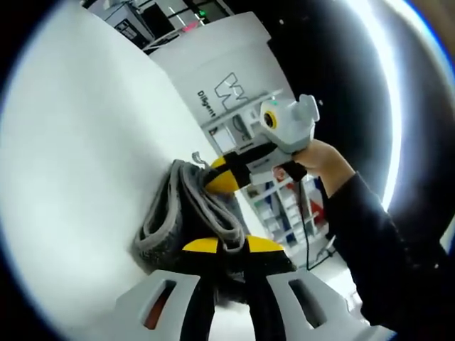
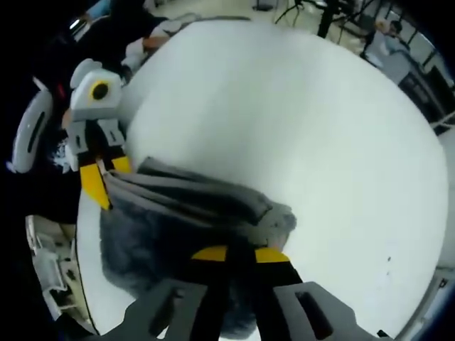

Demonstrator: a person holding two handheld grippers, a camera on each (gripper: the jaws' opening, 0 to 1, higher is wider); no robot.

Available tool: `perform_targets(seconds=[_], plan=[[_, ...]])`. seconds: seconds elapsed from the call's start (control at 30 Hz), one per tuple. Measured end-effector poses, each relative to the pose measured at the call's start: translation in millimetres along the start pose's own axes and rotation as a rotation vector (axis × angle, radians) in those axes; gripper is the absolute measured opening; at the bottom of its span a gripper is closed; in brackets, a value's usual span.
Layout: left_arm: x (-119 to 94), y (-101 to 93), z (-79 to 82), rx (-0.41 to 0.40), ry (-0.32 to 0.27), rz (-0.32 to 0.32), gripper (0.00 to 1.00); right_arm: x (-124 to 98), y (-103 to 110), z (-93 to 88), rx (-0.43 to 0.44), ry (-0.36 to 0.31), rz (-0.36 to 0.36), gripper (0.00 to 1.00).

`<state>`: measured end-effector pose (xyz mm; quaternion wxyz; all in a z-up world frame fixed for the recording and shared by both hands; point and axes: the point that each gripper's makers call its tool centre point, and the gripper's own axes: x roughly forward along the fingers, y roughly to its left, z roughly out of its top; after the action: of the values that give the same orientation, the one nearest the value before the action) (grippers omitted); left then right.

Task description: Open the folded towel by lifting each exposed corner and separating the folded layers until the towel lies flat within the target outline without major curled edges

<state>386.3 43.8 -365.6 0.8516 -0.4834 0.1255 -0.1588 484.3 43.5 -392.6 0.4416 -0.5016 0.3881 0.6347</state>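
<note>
In the left gripper view, your left gripper (image 1: pixel 229 250) rises from the bottom with its yellow-tipped fingers (image 1: pixel 200 246) drawn close together on a fold of the grey towel (image 1: pixel 186 213). The gap between the tips is narrow and cloth sits in it, so the fingers are pinching the towel. Just beyond, the right gripper (image 1: pixel 226 177) enters from the right, held by a hand (image 1: pixel 323 160) in a dark sleeve (image 1: pixel 377 241). Its yellow tip presses into the far edge of the towel. The towel is bunched and lifted in folds between the two grippers, over the white desk (image 1: pixel 85 163). To the left of the towel the desk surface lies open and bare up to its far edge. Beyond that edge stands a white panel with dark lettering (image 1: pixel 220 78), and shelving shows lower right.

In the right gripper view, your right gripper (image 2: pixel 240 254) has its fingers (image 2: pixel 210 253) nearly together, pinching the near edge of the towel (image 2: pixel 170 220). The towel runs in stacked folds leftward to the left gripper (image 2: pixel 96 174), whose yellow fingers grip its far corner at the desk edge. Whether any part of the towel rests on the desk cannot be told. The desk (image 2: pixel 298 114) extends wide and bare above and to the right of the towel.
</note>
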Motion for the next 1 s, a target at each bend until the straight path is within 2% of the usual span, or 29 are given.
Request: perform_targets(seconds=[0.27,0.33,0.43,0.63,1.0], plan=[[1,-8.8,8.6,0.065,-0.035,-0.027,0.09,-9,-1,3.6,-0.015,-0.052,-0.024,0.05],[1,-14.5,12.1,0.117,-0.046,-0.038,0.09,-12,0,5.6,-0.015,-0.073,-0.028,0.05],[0,-20.4,13.6,0.181,-0.051,-0.045,0.09,-26,-11,8.5,-0.005,-0.103,-0.039,0.06],[1,-27.3,7.9,0.240,-0.037,-0.058,0.08,-39,-13,2.2,0.015,-0.125,-0.067,0.07],[2,-56.2,16.3,0.366,-0.042,-0.105,0.08,-65,-19,4.1,0.034,-0.209,-0.091,0.07]])
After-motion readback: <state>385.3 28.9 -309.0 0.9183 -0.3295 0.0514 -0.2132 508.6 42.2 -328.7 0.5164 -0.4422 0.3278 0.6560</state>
